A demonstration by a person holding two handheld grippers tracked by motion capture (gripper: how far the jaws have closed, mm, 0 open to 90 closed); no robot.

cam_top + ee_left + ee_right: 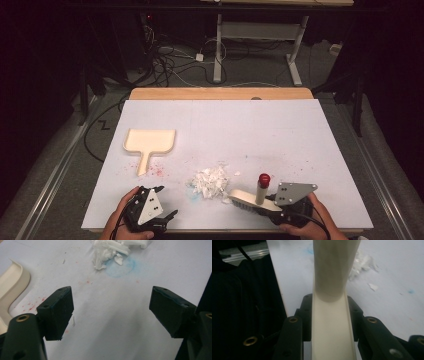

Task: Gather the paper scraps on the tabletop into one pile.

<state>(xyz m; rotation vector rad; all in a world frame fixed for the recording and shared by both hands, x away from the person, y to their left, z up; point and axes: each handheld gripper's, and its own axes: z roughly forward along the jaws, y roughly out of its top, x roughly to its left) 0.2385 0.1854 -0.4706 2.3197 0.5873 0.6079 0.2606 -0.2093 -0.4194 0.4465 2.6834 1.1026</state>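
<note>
A pile of white paper scraps (210, 181) lies at the middle front of the white table (260, 130). A cream dustpan (149, 142) rests flat to the left, handle toward me. My right gripper (274, 206) is shut on a cream brush (247, 201) with a red-knobbed upright handle (264, 179); the brush head touches the pile's right side. In the right gripper view the brush (333, 277) runs between the jaws of that gripper (332, 315). My left gripper (167, 201) is open at the front left, over bare table (112, 307), the scraps (110, 250) ahead and the dustpan (11, 285) to its left.
Red specks (157, 171) dot the table by the dustpan handle, and a faint blue ring stain (122, 267) sits near the scraps. Beyond the far wooden edge (220, 93), cables (170, 65) lie on the floor beside a white desk frame (260, 35).
</note>
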